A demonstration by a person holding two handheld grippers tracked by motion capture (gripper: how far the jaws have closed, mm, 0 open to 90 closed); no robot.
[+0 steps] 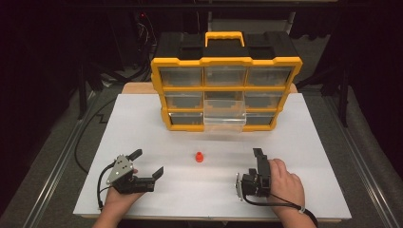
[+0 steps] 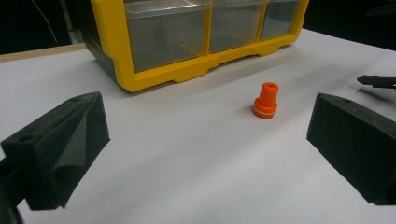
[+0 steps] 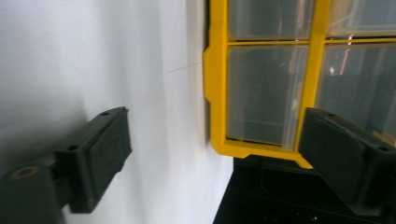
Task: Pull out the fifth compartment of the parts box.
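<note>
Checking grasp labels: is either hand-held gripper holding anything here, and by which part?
Nothing is held. Both the left hand-held gripper and right hand-held gripper are open; the orange piece stands untouched.

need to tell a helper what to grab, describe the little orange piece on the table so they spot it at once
Start at the yellow and black drawer organizer standing at the far side of the white table. In front of its pulled-out clear drawer stands the orange piece, alone on the bare surface. It is small, round, with a wider base.

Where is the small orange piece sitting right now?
In the high view the orange piece stands upright on the white table, between the left gripper and right gripper, in front of the yellow organizer's pulled-out drawer.
</note>
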